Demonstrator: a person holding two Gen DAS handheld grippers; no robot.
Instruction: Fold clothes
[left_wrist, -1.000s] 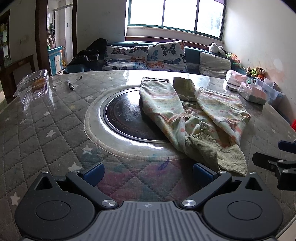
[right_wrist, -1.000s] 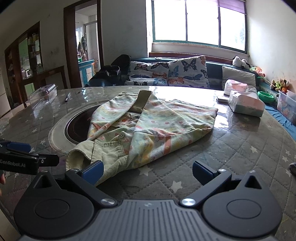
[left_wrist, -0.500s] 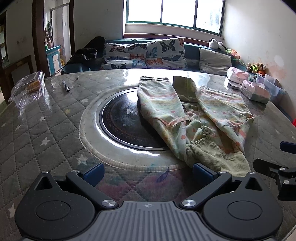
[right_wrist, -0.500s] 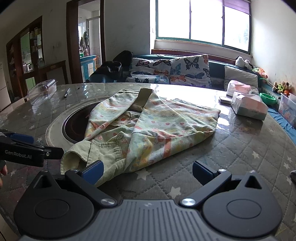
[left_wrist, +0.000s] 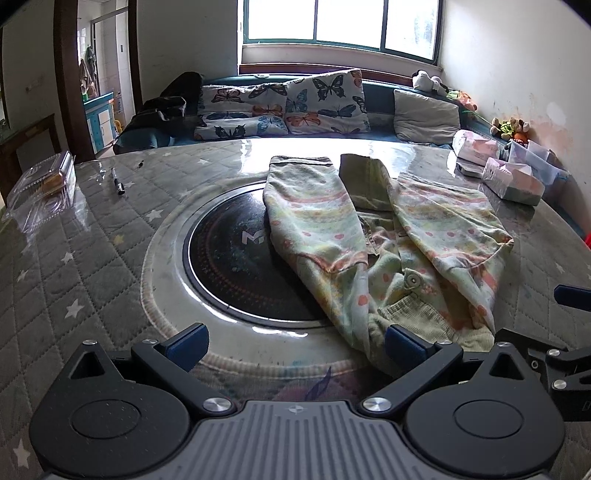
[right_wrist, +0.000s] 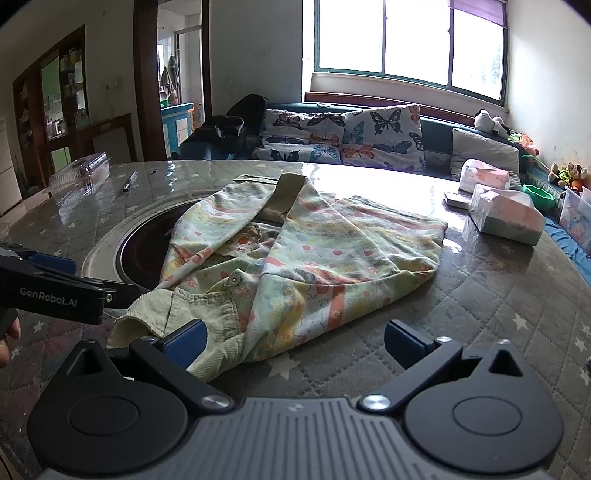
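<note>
A pale green child's jacket (left_wrist: 388, 240) with pastel stripes and a corduroy collar lies crumpled on the round table, partly over the dark cooktop disc (left_wrist: 236, 266). It also shows in the right wrist view (right_wrist: 303, 262). My left gripper (left_wrist: 295, 341) is open and empty, close to the jacket's near hem, its right finger beside the collar. My right gripper (right_wrist: 295, 341) is open and empty, its left finger touching the corduroy collar edge (right_wrist: 184, 314). Each gripper shows at the edge of the other's view.
The table has a quilted star-print cover under glass (left_wrist: 74, 258). A clear plastic box (left_wrist: 44, 188) and a pen (left_wrist: 118, 181) lie at the left. Tissue packs (right_wrist: 506, 218) sit at the right. A sofa with butterfly cushions (left_wrist: 288, 107) stands behind.
Both grippers have moved forward toward the jacket's near collar edge. The jacket has not moved. Both stay open.
</note>
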